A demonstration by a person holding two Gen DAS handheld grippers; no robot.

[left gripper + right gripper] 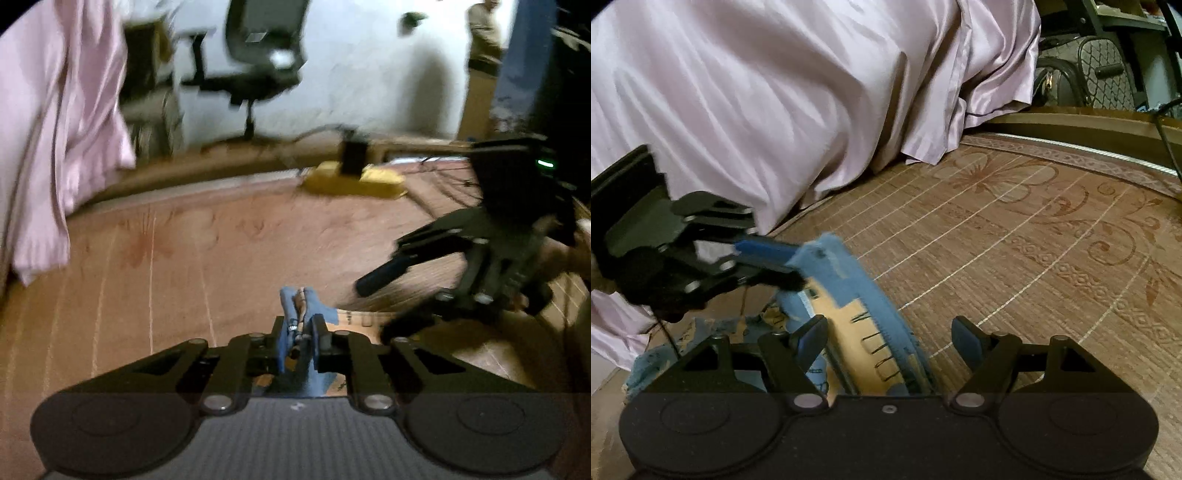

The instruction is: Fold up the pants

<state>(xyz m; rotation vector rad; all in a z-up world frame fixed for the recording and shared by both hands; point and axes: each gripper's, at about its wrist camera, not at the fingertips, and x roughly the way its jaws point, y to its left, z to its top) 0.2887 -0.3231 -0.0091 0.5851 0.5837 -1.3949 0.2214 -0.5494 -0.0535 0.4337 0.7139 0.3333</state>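
The pants [846,288] are blue denim with a tan lining inside, and they lie low on the woven mat [1015,236] on the floor, right next to the bed. One end is lifted up off the mat. The left claw [299,332] is pinched tight on a bunched bit of the blue cloth, near the waist where a metal button shows. It holds the cloth up, probably so that this part can be carried over the rest to make a fold.

The right claw [886,343] is wide apart. In its own view the band of the pants runs between its two fingers, but the fingers do not press on it yet. I think it is set there so it can grab a second spot. With two holds, the cloth would stay flat and not sag in the middle.

The pink sheet [775,92] hangs down from the bed just beside the pants. It could get in the way if the pants swing toward it. The rest of the pants looks crumpled under the left claw, so I think the folding has only just started.

A yellow power strip [351,181] lies far off on the mat. A black office chair [258,62] stands by the wall.
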